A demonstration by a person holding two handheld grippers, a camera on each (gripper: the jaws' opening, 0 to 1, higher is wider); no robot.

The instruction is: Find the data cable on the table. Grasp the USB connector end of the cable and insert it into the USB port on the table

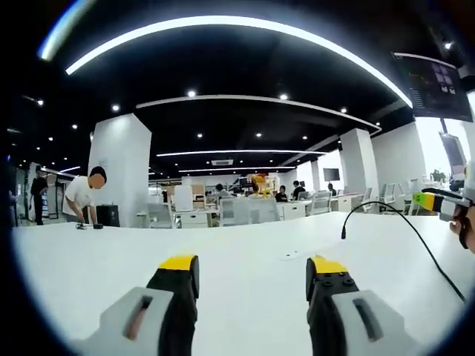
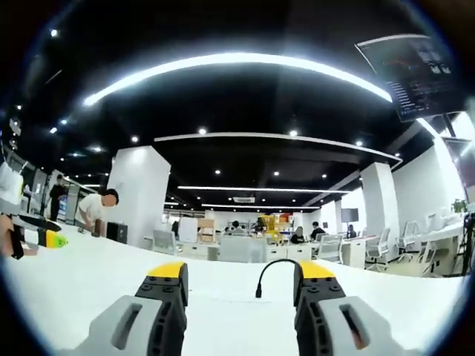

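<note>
Writing: one hanging screen [image 1: 434, 81] at upper right, its text too small for me to read. Count: one data cable [image 1: 344, 230], two claws, two white pillars [image 1: 122, 170], one person in a white shirt [image 1: 83, 194] bent over the far end of the counter [image 1: 89, 259], and more people [image 1: 282, 194] seated beyond. The cable is thin, black and round. Its free end stands off the white counter in an arch and tips down to a short dark plug, and the rest trails off right across the counter. In the left gripper view it sits right of my left claw [image 1: 252, 271], well apart from it, near my right claw [image 1: 438, 200] with its green-yellow tip. Left claw: jaws wide apart, nothing between them. Right claw [image 2: 239, 280]: jaws equally wide. The cable arch [image 2: 259, 288] rises just beside the inner edge of its right jaw; I cannot tell whether they touch.
</note>
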